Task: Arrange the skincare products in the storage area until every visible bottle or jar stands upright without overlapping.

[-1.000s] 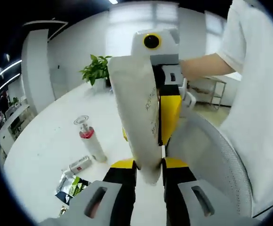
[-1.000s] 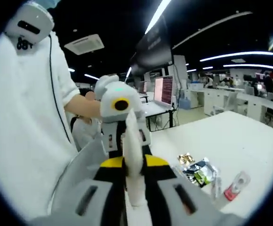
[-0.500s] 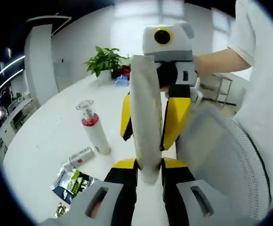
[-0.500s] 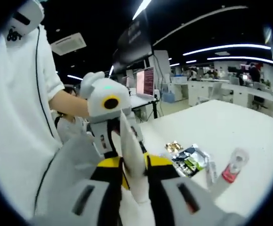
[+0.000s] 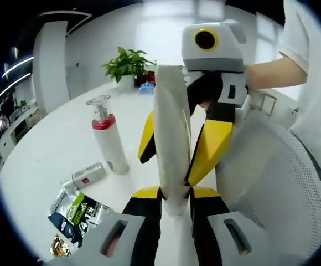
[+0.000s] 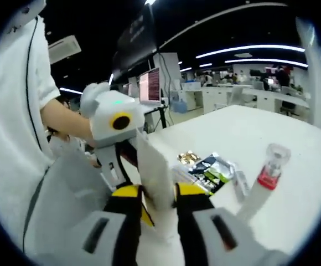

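Observation:
A white squeeze tube (image 5: 171, 122) is held in the air above the white table (image 5: 50, 149). My left gripper (image 5: 175, 194) is shut on its lower end. My right gripper (image 5: 169, 166) faces it from the far side, its yellow jaws spread on either side of the tube. In the right gripper view the tube (image 6: 152, 166) rises between the right gripper's (image 6: 159, 191) parted jaws, with the left gripper (image 6: 124, 166) just behind it. A white pump bottle (image 5: 108, 144) with a red collar stands upright on the table. A small tube (image 5: 86, 176) lies on its side beside it.
Flat sachets (image 5: 77, 213) and a gold packet (image 5: 58, 246) lie near the table's edge. A white mesh chair back (image 5: 271, 183) stands close on the right. A potted plant (image 5: 128, 64) sits at the table's far end. A person in a white shirt (image 6: 11, 127) holds both grippers.
The gap between my right gripper's jaws has widened around the tube. My left gripper has kept its hold. Both cameras have moved nearer the table, so the pump bottle looks larger.

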{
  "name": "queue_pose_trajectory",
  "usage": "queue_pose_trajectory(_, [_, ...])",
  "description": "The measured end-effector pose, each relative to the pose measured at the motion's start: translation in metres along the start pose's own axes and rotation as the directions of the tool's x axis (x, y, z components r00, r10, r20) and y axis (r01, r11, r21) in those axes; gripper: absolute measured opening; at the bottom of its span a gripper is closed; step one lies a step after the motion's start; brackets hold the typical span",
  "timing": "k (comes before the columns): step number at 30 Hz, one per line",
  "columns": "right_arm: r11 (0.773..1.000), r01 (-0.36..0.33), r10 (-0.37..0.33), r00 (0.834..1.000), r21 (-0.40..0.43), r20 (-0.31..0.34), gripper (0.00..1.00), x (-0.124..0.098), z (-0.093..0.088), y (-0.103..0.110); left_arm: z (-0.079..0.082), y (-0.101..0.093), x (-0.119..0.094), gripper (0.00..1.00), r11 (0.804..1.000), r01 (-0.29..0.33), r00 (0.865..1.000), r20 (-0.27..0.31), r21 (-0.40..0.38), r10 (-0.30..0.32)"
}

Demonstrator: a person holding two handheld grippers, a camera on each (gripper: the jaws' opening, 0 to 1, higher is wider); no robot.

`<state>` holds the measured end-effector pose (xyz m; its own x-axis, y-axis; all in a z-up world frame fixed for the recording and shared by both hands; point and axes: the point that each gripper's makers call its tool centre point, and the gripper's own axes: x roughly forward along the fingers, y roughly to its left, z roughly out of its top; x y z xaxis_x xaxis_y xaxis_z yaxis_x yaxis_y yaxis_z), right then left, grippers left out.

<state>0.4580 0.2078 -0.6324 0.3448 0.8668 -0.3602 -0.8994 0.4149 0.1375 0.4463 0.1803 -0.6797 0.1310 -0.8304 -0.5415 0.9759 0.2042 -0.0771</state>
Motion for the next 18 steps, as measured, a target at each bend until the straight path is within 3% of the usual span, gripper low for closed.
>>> queue_pose_trajectory(12, [0.998,0.051,-0.051,0.998,0.025,-0.023,0.27,0.005,-0.013,-0.009,-0.009,0.005,0.012,0.16,1.000,0.001,1.000,-0.011,0.019,-0.001])
queue_pose_trajectory(18, [0.997,0.074,-0.073,0.997,0.031,-0.025,0.34,0.007,-0.016,-0.011,-0.010,0.006,0.016,0.16,1.000,0.006,1.000,-0.008,0.022,-0.006])
